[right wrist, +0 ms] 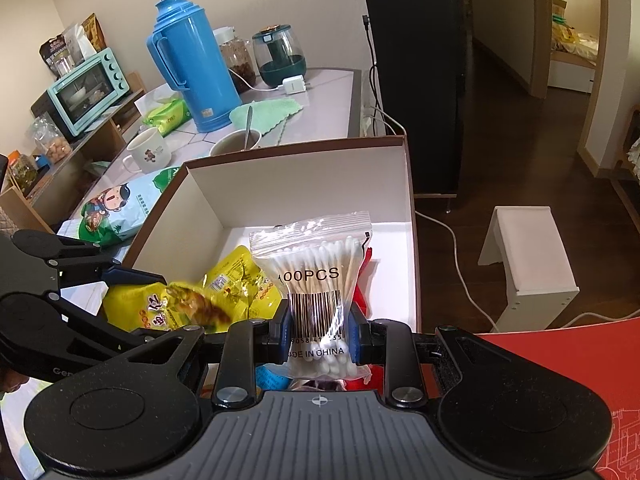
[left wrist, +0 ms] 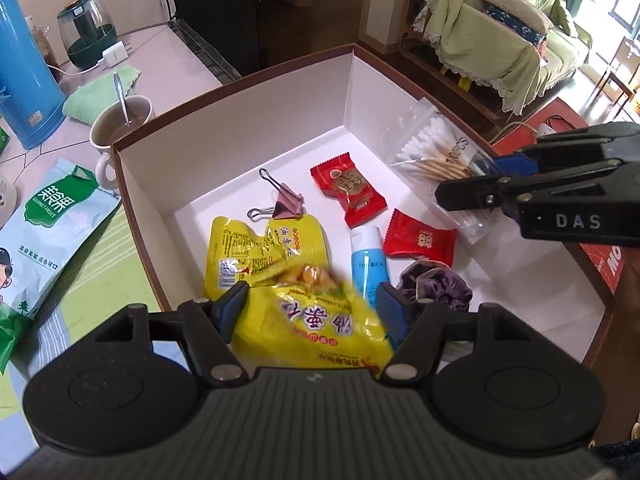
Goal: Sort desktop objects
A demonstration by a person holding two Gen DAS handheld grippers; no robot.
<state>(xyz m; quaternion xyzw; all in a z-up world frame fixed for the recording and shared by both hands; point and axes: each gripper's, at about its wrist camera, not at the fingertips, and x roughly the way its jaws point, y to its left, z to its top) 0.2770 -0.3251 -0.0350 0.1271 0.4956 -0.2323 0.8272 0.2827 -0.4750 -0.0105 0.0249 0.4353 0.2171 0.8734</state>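
Over the white-lined box on the desk, your right claw pinches the cotton-swab bag above its right side, while your left claw stands parted around a blurred yellow snack packet at the near edge.

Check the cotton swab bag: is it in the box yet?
Not yet. The right tongs hold the cotton swab bag upright above the box.

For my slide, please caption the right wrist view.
Right gripper holds a cotton swab bag above the open box.
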